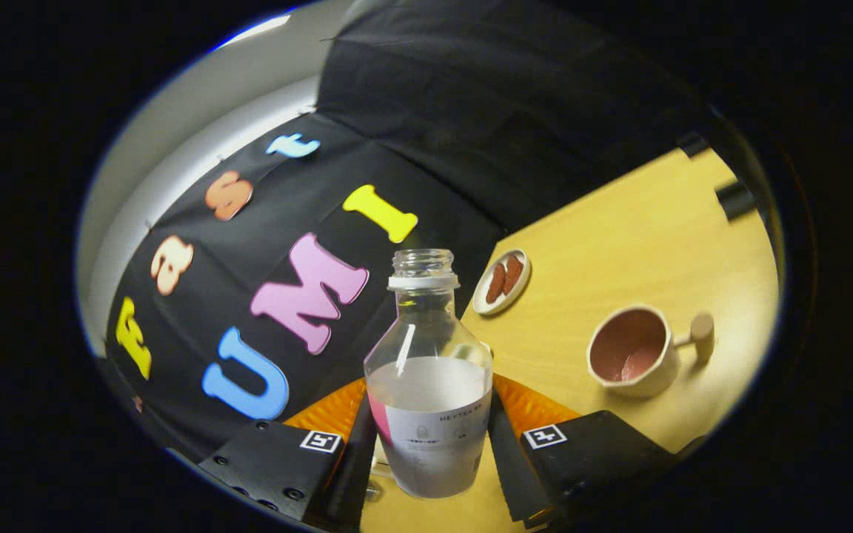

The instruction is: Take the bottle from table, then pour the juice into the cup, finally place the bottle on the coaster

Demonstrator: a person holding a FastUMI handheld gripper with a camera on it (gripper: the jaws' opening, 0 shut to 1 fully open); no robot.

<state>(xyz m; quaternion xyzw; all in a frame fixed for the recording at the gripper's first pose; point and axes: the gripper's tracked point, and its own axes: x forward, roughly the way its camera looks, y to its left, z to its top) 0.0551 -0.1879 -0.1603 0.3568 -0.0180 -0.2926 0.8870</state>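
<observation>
Spillage is worrying me: I am clamping the gripper [430, 444] on the uncapped juice bottle [429, 385], tilting it above the table [641, 244] near its back edge, with the cup [630, 352] well apart, so juice could miss

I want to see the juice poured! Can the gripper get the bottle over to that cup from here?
Probably yes. The gripper jaws press on the open bottle from both sides, and the cup sits beyond the fingers on the wooden table, with only bare tabletop between them.
</observation>
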